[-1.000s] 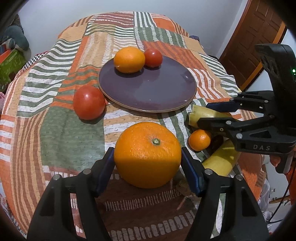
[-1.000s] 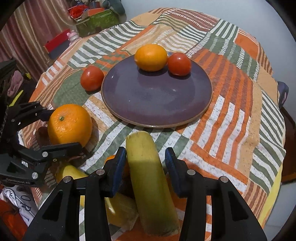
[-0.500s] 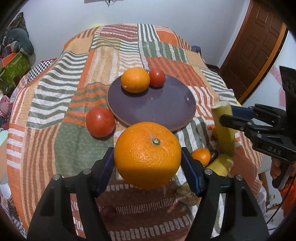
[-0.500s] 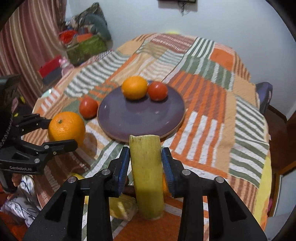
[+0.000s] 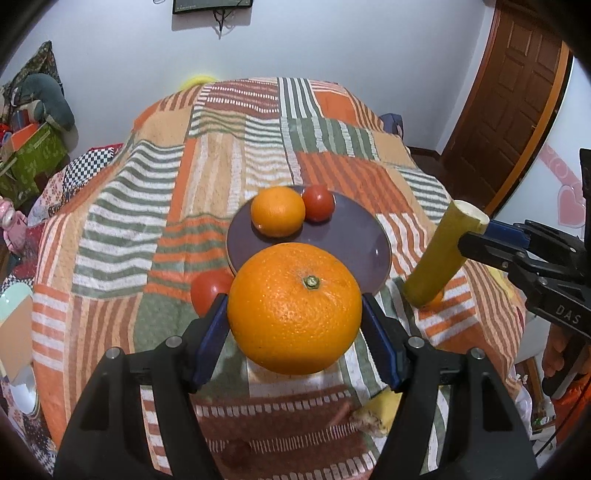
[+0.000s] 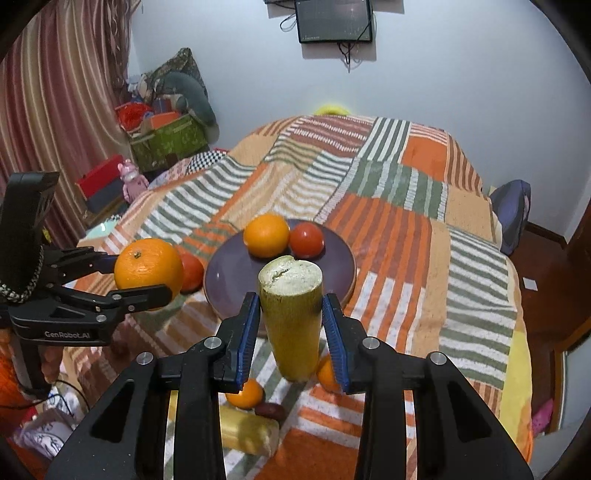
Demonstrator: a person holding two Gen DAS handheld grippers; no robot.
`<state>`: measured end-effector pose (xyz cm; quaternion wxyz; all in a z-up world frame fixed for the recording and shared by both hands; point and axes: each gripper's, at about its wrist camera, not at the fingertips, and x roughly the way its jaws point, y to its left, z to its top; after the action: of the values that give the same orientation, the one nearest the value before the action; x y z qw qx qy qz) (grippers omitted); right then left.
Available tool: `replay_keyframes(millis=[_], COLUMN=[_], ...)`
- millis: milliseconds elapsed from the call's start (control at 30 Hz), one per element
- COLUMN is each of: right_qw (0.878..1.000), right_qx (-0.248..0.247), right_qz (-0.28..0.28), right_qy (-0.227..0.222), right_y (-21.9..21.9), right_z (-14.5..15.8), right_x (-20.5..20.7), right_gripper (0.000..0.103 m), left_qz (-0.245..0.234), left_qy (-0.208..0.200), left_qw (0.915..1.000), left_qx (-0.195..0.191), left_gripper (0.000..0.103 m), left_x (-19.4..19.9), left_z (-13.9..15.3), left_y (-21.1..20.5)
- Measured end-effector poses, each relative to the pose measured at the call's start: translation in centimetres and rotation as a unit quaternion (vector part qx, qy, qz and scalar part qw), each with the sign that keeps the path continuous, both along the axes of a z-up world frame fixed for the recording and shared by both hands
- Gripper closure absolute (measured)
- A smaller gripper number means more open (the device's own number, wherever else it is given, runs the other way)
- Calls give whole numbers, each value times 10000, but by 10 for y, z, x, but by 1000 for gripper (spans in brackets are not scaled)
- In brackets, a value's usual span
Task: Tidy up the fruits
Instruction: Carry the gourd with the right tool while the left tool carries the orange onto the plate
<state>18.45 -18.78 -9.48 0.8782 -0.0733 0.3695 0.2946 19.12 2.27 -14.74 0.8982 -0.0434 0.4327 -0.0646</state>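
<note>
In the left wrist view, the left gripper (image 5: 294,339) occupies the lower centre of the frame, its blue-padded fingers (image 5: 212,338) pinching a large round orange (image 5: 294,308) by its sides, stem end up — the fruit sits in front of the near rim of a round dark purple plate (image 5: 354,243) on the striped patchwork cloth (image 5: 147,206). On the far part of that plate rest a smaller orange (image 5: 277,211) and a red tomato (image 5: 318,202), touching each other. A second red tomato (image 5: 207,291) lies on the cloth just left of the plate, partly hidden behind the large orange. At the right edge of this frame the right gripper (image 5: 480,243) clamps a yellow-green cut stalk (image 5: 439,258), tilted with its pale cut end uppermost. In the right wrist view, the right gripper is at lower centre, blue pads pressed against both sides of the stalk, cut face toward the camera, the plate directly behind it. Below the stalk, on the cloth, lie two small tangerines (image 6: 245,395), one at each side of the fingers, a small dark brown fruit (image 6: 269,410) and a second yellow cut stalk piece (image 6: 247,430) on its side. The left gripper with the large orange appears at the left of this frame, raised above the cloth. A wall-mounted dark screen (image 6: 334,20) sits at top centre; a brown wooden door (image 5: 517,110) stands at the upper right of the left view.
</note>
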Motion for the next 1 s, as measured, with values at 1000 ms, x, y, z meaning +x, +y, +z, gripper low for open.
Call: replay_keyframes(millis=[1000], right_qw=[9992], right_qx=[-21], right_qz=[247], right_qy=[313], right_y=[58], right_z=[-30], right_x=[68], right_gripper=[71], left_qz=[-81], left_qy=[626], left_qw=[9979], left_qx=[158], left_gripper=[34], left_x=[85], left_z=[-55], left_y=[2])
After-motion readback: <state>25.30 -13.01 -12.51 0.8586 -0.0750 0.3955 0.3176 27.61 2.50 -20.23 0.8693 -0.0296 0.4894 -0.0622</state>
